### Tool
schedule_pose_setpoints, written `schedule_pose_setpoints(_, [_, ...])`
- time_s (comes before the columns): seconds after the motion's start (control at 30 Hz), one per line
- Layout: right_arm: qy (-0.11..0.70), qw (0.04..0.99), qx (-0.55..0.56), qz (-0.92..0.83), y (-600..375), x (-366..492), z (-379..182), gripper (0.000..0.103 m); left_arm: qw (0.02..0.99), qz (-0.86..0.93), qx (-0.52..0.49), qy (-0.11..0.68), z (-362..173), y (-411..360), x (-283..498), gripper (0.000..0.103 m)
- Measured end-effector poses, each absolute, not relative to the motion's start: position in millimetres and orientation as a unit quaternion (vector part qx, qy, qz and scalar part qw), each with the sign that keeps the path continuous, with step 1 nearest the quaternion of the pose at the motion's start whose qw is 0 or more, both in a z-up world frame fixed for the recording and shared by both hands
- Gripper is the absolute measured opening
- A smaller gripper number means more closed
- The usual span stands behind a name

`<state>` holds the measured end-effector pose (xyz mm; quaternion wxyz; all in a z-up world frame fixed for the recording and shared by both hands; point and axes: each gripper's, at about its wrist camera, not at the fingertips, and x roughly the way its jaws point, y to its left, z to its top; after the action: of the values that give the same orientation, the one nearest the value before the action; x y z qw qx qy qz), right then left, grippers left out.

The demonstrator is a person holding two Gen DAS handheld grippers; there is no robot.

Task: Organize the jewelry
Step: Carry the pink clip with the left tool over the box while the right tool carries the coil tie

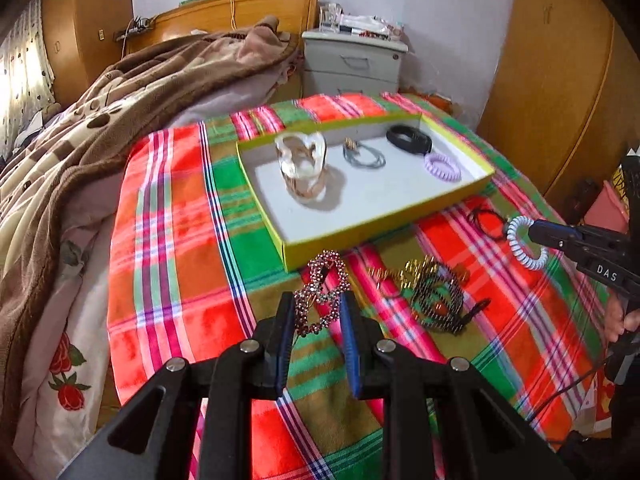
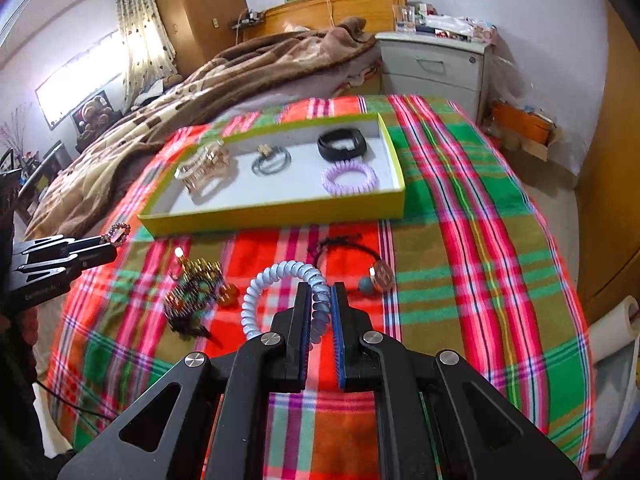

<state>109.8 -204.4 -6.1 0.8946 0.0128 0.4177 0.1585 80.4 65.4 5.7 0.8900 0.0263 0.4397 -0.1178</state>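
Left gripper (image 1: pixel 316 312) clamps rhinestone hair clip (image 1: pixel 322 294), right gripper (image 2: pixel 320 304) pinches blue coil tie (image 2: pixel 280 280); tray (image 1: pixel 384 224) lies just ahead, nearer the left.

I'm working in a home bedroom: unmade bed (image 2: pixel 224 76) with brown blanket (image 1: pixel 100 120) and wooden headboard (image 2: pixel 332 8) far left, grey nightstand (image 2: pixel 432 68) far right, wardrobe doors (image 1: pixel 560 80), curtained window (image 2: pixel 140 36).

Tray (image 2: pixel 276 216): one sitting on the plaid cloth (image 2: pixel 460 208).
Inside the tray: four pieces lying.
In front of the tray, on cloth: two pieces showing, possibly more tangled.
Held pieces: two hanging in grippers.
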Motion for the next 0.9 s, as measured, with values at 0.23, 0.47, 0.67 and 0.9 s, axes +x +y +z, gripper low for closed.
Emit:
schedule_pose_setpoints(0.23, [0.401, 0.901, 0.016, 0.166, -197, 128, 11, 0.010, 0.897, -0.131, 0.029, 0.421, 25, 56, 97, 0.023])
schedule_pose_setpoints(0.47, [0.394, 0.903, 0.027, 0.170, -193, 158, 19, 0.010, 0.896, -0.154, 0.023, 0.417, 36, 36, 128, 0.023])
schedule_pose_setpoints(0.67, [0.401, 0.900, 0.028, 0.169, -187, 192, 18, 0.010, 0.894, -0.166, 0.022, 0.417, 37, 17, 152, 0.023])
schedule_pose_setpoints(0.9, [0.420, 0.892, 0.024, 0.164, -178, 231, 1, 0.010, 0.882, -0.165, 0.013, 0.440, 16, 7, 174, 0.023])
